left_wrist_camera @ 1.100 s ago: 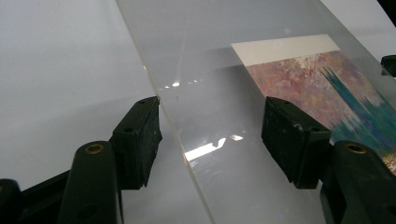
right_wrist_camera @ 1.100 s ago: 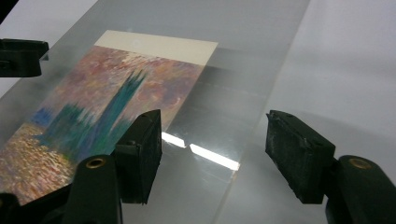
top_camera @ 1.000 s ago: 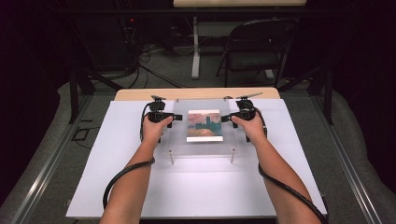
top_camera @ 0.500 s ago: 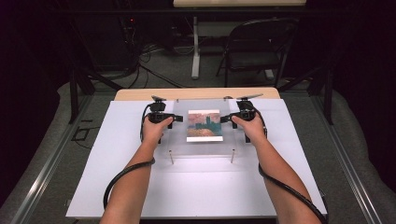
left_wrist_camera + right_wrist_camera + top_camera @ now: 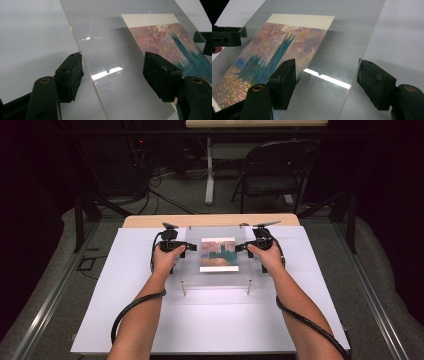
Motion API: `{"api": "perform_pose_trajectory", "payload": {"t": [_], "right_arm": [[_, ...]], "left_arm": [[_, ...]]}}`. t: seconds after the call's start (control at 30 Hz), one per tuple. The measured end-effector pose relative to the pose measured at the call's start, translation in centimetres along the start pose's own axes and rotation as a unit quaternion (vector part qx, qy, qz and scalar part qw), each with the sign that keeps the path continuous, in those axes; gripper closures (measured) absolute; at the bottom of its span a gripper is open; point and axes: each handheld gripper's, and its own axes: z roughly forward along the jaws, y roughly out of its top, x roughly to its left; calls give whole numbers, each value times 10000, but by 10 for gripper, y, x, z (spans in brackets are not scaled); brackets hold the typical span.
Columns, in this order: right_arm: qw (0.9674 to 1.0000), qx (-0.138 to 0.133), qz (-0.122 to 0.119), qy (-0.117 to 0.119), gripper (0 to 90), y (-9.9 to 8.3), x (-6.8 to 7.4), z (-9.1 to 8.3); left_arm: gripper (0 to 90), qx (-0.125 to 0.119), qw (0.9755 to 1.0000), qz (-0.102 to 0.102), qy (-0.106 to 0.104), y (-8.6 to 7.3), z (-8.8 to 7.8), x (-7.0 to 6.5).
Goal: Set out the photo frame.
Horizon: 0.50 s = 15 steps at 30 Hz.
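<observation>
A clear sheet [image 5: 216, 257] is sitting in the middle of the white table [image 5: 125, 320], with a picture [image 5: 218, 254] under it (a painting of a blue tower and a pink sky). The left gripper [image 5: 186, 248] is reaching over the sheet's left edge with its jaws wide apart, one on each side of the edge. The right gripper [image 5: 241, 247] is doing the same at the right edge, jaws apart too. Two small posts [image 5: 183, 288] are standing at the sheet's near side.

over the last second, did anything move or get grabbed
Nothing visibly changed. Left gripper and right gripper stay at the side edges of the clear sheet, fingers open astride each edge, and the picture lies where it was.
</observation>
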Motion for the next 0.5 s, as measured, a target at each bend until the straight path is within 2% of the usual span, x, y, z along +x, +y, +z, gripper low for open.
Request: {"api": "perform_pose_trajectory", "payload": {"t": [0.5], "right_arm": [[10000,-5,-80,-10,317,0,0,-1]], "left_arm": [[357,-53,10000,-59,-30,0,-1,2]]}}
